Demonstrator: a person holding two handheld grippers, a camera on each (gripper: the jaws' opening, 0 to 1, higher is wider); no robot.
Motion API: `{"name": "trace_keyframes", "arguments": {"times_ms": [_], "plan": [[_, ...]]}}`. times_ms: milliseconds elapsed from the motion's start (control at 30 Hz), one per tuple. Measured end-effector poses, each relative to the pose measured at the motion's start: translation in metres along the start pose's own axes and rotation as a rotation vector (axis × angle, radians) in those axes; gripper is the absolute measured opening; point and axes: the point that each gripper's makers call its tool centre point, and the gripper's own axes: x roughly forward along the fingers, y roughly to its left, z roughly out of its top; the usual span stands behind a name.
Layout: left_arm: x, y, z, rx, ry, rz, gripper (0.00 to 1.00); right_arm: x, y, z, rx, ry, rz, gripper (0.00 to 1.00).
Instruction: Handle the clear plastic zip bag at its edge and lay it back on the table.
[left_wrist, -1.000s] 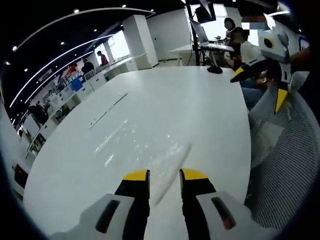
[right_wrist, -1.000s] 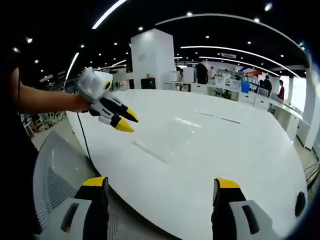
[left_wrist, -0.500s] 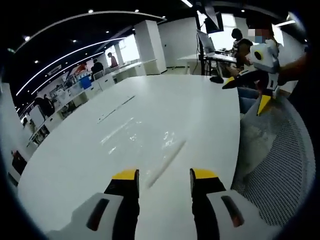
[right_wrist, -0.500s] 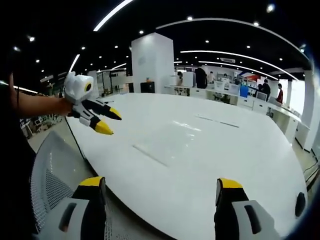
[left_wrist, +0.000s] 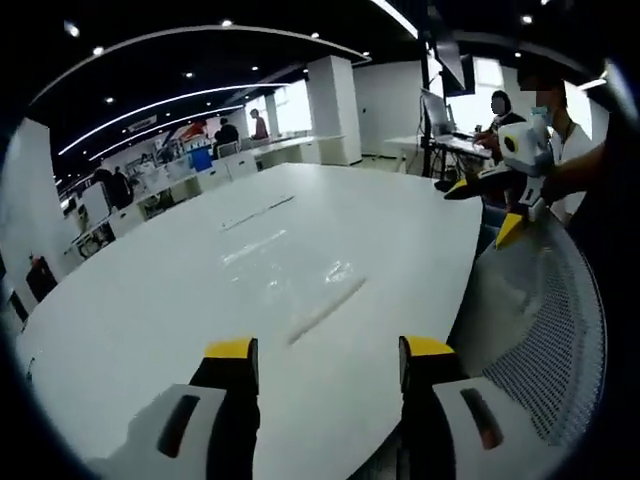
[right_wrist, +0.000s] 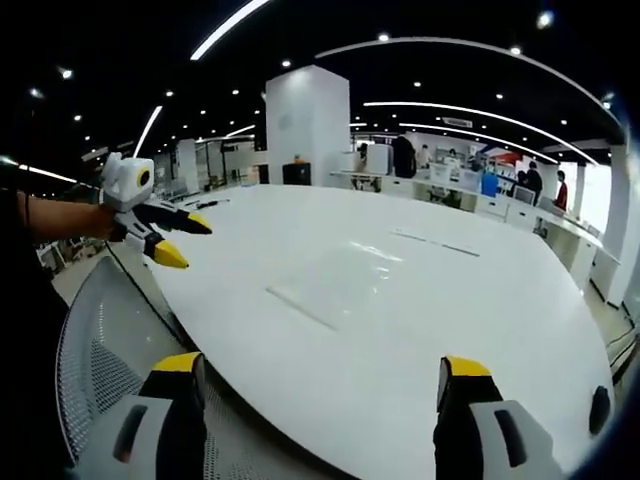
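The clear plastic zip bag lies flat on the white table, its zip strip nearest my jaws; in the right gripper view the bag rests mid-table. My left gripper stands open above the table's near edge, well short of the bag, nothing between its yellow tips. The right gripper is open too, hovering over the table edge. Each gripper appears in the other's view: the right one open at the right, the left one open at the left.
A grey mesh chair back stands at the table's edge, also in the right gripper view. People sit at desks with monitors behind. A small dark object lies at the table's far right edge.
Both grippers have pulled back from the bag and away from each other. The left gripper's jaws have spread wider. The bag stays flat on the table.
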Motion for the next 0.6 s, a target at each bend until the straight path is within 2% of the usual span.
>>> {"name": "trace_keyframes", "arguments": {"times_ms": [67, 167, 300, 400, 600], "plan": [[-0.005, 0.009, -0.012, -0.024, 0.0, 0.015, 0.62, -0.001, -0.001, -0.001, 0.003, -0.001, -0.002, 0.99], [-0.006, 0.012, -0.02, -0.032, -0.007, 0.021, 0.67, -0.003, 0.001, -0.001, 0.009, -0.005, -0.005, 1.0], [-0.009, 0.007, -0.018, -0.05, -0.018, 0.023, 0.78, -0.007, 0.001, -0.004, 0.015, -0.005, -0.009, 1.0], [-0.01, 0.003, -0.019, -0.066, -0.018, 0.022, 0.8, -0.011, 0.0, -0.008, 0.021, 0.0, -0.015, 1.0], [-0.016, -0.005, -0.025, -0.093, -0.014, 0.014, 0.88, -0.015, -0.004, -0.004, 0.04, -0.013, -0.01, 1.0]]}}
